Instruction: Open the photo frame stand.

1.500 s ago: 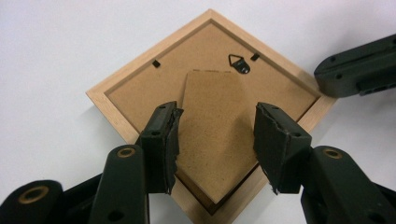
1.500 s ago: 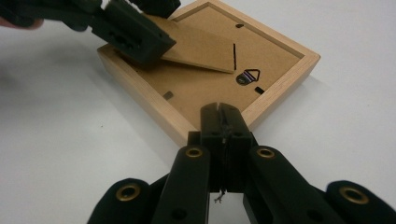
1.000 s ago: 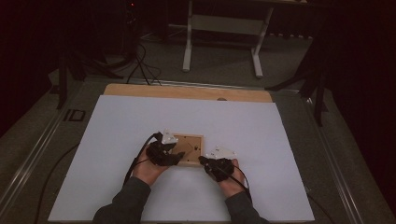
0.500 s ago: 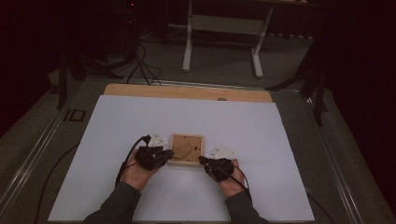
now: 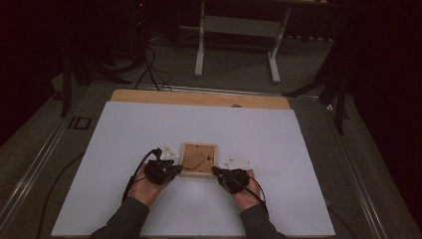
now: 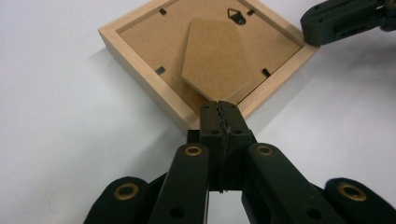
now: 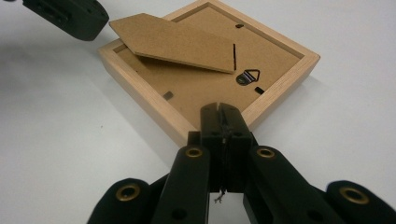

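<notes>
A small wooden picture frame point(image 5: 198, 159) lies face down mid-table, light and stiff, its thin stand point(image 6: 219, 56) fragile. The left gripper point(image 5: 175, 171), jaws just closed, and the right gripper point(image 5: 217, 172), also clenched, each meet a near corner with nothing between the jaws; the rim looks the safest hold.

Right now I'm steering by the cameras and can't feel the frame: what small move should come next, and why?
Probably lift both grippers a little together. The left gripper, whose jaws have just been closing, and the right gripper each sit shut at a near corner of the picture frame, which lies face down on the white table with its stand flap raised. Whether they truly pinch the wood I can't tell.
</notes>
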`<state>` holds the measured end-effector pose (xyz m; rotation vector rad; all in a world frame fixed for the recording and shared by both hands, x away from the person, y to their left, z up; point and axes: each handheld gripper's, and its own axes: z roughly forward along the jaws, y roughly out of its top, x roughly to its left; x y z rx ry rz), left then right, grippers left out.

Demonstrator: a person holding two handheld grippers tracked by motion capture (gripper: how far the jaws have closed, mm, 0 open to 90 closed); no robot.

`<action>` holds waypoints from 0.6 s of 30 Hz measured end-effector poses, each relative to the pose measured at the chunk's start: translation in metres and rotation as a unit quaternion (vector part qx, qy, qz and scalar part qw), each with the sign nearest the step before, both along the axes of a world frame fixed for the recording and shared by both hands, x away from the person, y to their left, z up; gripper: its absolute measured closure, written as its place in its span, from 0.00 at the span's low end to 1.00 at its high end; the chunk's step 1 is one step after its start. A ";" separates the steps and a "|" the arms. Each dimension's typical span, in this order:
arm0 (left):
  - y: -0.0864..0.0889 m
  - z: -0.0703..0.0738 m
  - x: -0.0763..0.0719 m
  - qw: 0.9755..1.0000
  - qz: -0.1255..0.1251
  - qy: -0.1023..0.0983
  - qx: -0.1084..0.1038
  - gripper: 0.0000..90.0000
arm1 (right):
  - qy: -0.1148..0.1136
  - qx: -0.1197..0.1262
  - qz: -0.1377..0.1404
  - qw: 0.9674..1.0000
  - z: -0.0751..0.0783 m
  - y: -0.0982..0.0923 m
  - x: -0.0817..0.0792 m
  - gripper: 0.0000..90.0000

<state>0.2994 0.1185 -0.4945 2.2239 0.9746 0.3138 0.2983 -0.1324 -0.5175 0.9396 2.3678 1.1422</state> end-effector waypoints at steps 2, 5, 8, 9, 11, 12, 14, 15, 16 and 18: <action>0.000 -0.001 0.000 1.000 0.000 0.000 0.002 0.99 | 0.000 0.000 0.000 1.000 0.000 0.000 0.000 0.99; -0.001 -0.001 -0.001 1.000 0.001 -0.002 0.010 0.99 | 0.000 0.000 0.000 1.000 0.000 0.000 0.000 0.99; -0.001 -0.002 -0.001 1.000 0.001 -0.003 0.012 1.00 | 0.000 0.000 0.000 1.000 0.000 0.000 0.000 0.99; -0.001 -0.002 -0.002 1.000 0.003 -0.004 0.014 0.99 | 0.000 0.000 0.000 1.000 0.000 0.000 0.000 0.99; -0.002 -0.003 -0.001 1.000 0.005 -0.002 0.019 1.00 | 0.000 0.000 0.000 1.000 0.000 0.000 0.000 0.99; -0.002 -0.003 0.000 1.000 0.006 -0.001 0.020 0.99 | 0.000 0.000 0.000 1.000 0.000 0.000 0.000 0.99; -0.003 -0.004 0.001 1.000 0.007 -0.001 0.019 1.00 | 0.000 0.000 0.000 1.000 0.000 0.000 0.000 0.99; -0.004 -0.004 0.001 1.000 0.006 0.000 0.019 0.99 | 0.000 0.000 0.000 1.000 0.000 0.000 0.000 0.99; -0.005 -0.004 0.002 1.000 0.007 -0.001 0.020 0.99 | 0.000 0.000 0.000 1.000 0.000 0.000 0.000 0.99; -0.005 -0.004 0.003 1.000 0.010 0.000 0.016 0.99 | 0.000 0.000 0.001 1.000 0.000 0.000 0.000 0.99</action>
